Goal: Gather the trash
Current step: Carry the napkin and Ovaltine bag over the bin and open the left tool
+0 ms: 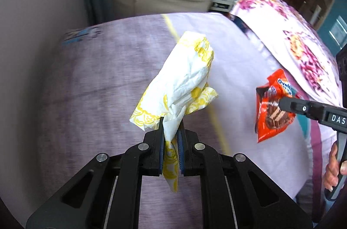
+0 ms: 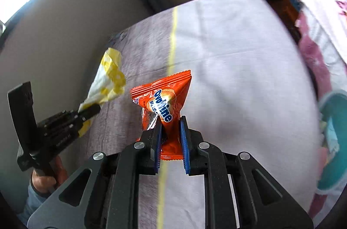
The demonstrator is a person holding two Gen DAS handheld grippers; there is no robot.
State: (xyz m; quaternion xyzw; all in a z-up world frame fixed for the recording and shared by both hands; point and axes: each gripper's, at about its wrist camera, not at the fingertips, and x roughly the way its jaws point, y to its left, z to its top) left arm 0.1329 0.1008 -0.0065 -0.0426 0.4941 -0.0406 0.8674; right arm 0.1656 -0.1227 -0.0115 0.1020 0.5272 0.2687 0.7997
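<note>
Napkin (image 1: 186, 81) in my left hand-held gripper (image 1: 171, 133): white, yellow swirl print. Wrapper (image 2: 167, 107) in my right hand-held gripper (image 2: 170, 135): orange-red, blue-and-white lettering, brown wafer picture. Both of my tools black with blue pads (image 2: 185, 142). Bed sheet (image 1: 97, 88): pale lilac, one thin yellow stripe. Blanket (image 1: 303, 49): white with pink-purple flowers.

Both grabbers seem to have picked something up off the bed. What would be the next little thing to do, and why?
Probably carry both pieces away to wherever the trash goes. The left gripper is shut on the yellow-and-white paper napkin, the right gripper on the orange snack wrapper, and both hang clear above the bedsheet. No bin shows in either view.
</note>
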